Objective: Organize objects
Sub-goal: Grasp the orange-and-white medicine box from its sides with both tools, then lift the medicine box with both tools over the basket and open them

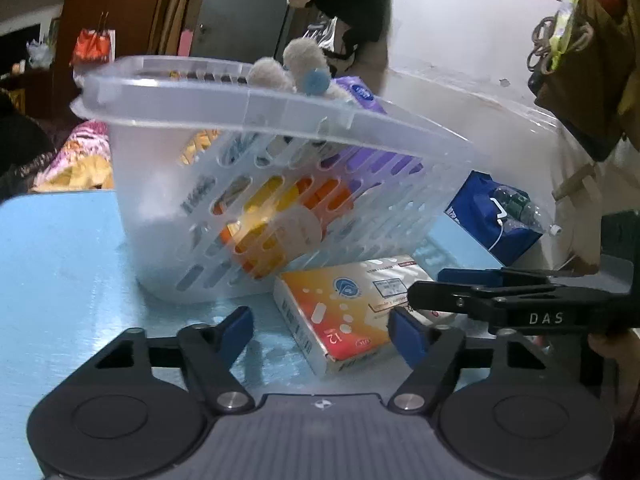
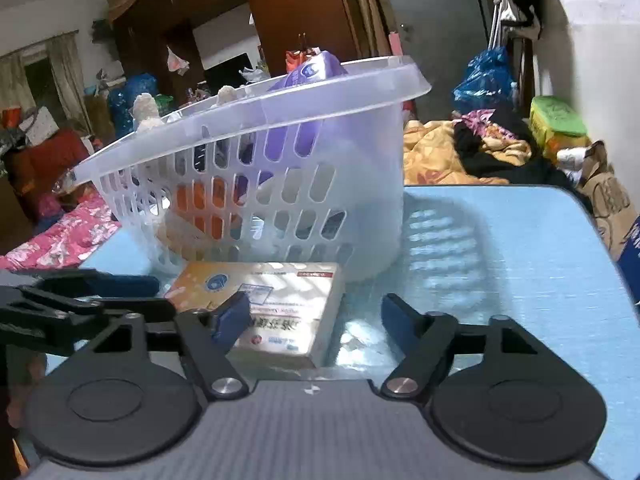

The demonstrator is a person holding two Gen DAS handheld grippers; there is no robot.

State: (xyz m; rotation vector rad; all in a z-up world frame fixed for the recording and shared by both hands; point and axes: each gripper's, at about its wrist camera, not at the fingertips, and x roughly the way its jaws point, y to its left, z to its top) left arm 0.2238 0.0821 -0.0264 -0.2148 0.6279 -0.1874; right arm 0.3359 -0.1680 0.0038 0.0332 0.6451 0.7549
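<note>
A clear slotted plastic basket (image 1: 168,208) (image 2: 360,184) stands on the light blue table (image 1: 60,248) (image 2: 520,248). It holds a purple pack (image 1: 360,94) (image 2: 316,68), an orange item (image 1: 280,216) and a plush toy (image 1: 288,68). An orange and white medicine box (image 1: 340,308) (image 2: 280,304) lies flat in front of the basket. My left gripper (image 1: 322,330) is open, low on the table, its fingers on either side of the box's near end. My right gripper (image 2: 312,320) is open, the box between its fingers nearer the left one. Each gripper shows in the other's view (image 1: 500,300) (image 2: 80,300).
A blue bag with a plastic bottle (image 1: 496,216) lies at the table's far right in the left wrist view. Beds with patterned blankets (image 2: 448,152), a wardrobe and hanging clothes surround the table. Bare table lies right of the basket in the right wrist view.
</note>
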